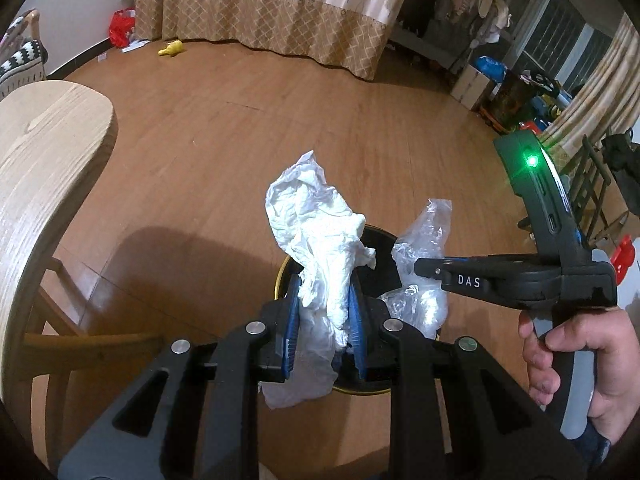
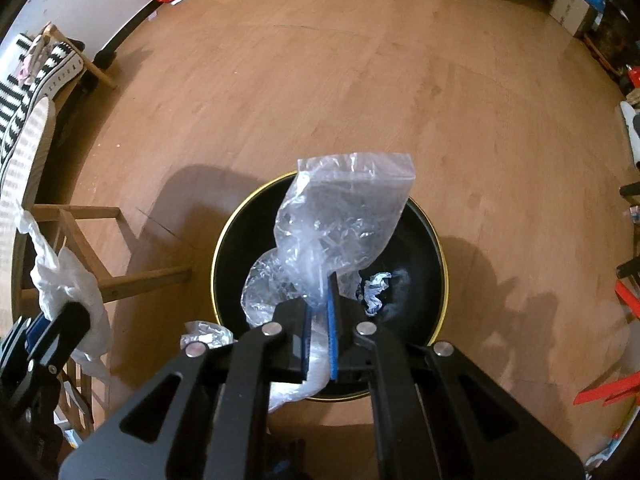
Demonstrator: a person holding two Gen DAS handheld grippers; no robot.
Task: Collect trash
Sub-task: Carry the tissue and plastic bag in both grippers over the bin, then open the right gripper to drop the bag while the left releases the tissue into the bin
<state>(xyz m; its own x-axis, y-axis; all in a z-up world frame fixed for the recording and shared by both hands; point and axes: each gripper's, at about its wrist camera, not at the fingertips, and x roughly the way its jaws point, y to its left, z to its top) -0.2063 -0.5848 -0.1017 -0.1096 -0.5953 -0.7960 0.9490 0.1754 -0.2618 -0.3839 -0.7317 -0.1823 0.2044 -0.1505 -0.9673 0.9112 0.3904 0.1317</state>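
My left gripper (image 1: 325,300) is shut on a crumpled white tissue (image 1: 316,216) and holds it above the near edge of a black bin with a gold rim (image 1: 280,276). My right gripper (image 2: 322,308) is shut on a clear plastic bag (image 2: 340,216) and holds it over the same bin (image 2: 440,264). In the left wrist view the right gripper (image 1: 424,266) comes in from the right with the plastic bag (image 1: 424,232) beside the tissue. A crumpled piece of trash (image 2: 374,290) lies inside the bin. The left gripper (image 2: 60,320) with the tissue (image 2: 68,276) shows at the left edge of the right wrist view.
A light wooden table (image 1: 44,168) stands to the left over a wooden chair frame (image 2: 100,248). On the brown wooden floor (image 1: 240,120) far back lie a yellow object (image 1: 172,49) and a red bag (image 1: 122,27). Boxes and toys (image 1: 512,92) crowd the right side.
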